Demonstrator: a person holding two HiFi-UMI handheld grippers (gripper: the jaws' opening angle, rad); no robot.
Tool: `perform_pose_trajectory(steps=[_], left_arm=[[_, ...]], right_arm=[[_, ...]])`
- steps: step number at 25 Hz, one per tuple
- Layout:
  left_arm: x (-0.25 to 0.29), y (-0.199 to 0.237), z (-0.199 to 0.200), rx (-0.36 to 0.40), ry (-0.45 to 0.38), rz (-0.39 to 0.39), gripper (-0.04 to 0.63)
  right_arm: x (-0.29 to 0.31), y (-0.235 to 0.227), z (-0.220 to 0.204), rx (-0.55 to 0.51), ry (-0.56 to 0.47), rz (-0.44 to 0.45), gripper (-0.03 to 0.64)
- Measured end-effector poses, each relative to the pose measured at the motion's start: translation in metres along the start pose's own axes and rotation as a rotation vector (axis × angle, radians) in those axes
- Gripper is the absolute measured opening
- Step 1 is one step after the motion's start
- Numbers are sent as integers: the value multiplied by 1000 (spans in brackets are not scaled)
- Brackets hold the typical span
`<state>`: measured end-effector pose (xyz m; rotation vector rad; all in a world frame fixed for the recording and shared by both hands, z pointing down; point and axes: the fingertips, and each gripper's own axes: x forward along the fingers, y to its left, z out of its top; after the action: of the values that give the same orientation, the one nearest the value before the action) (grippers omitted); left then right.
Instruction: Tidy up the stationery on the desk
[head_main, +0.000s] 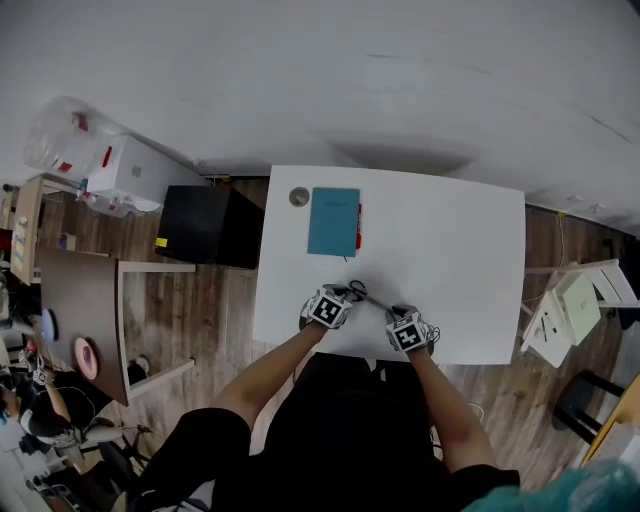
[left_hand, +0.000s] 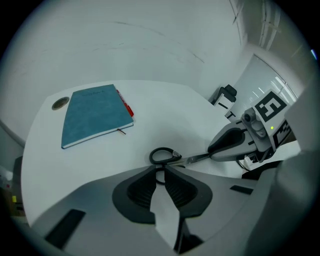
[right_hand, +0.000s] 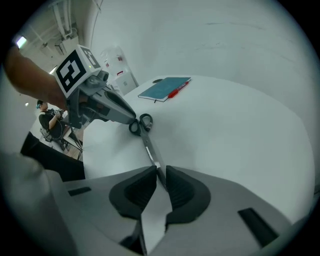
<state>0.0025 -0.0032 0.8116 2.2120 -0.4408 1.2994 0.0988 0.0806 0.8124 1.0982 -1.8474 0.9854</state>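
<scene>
We held the scissors (head_main: 366, 295) from both ends, near the front edge of the white bench (head_main: 460, 250).
Our left hand-held gripper (left_hand: 161, 172) was closed on a black handle loop, and the right hand-held gripper (right_hand: 159, 172) pinched the blades. A teal notebook (head_main: 333, 221) lay farther back with a red pen (head_main: 358, 222) alongside.

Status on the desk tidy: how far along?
Done: nothing clearly. The teal notebook lies flat with the red pen at its edge. In hand: the scissors, with the left gripper shut on a handle loop and the right gripper shut on the blade. Left: placing the scissors, possibly the pen and notebook too.
</scene>
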Motion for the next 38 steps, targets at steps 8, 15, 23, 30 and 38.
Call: perform_pose_trajectory(steps=[8,15,23,30,38], left_arm=[[0,-28,-24,-34,31,20,57],[4,-39,-17,-148,-52,53,57],[2,6,16,-165,-86,124,57],[3,0,11,-142,-38,107,57],[-4,-16,-8,-234,-34,87,56]], right_arm=[[1,-10,2,-228,84,79,67],[-4,-10,3,-294,100,158,66],[-10,-9,-13,-361,94,177,66],[-10,-22,-14,-374,104,132,64],[-11,-27,-9,-392,156,153,57]])
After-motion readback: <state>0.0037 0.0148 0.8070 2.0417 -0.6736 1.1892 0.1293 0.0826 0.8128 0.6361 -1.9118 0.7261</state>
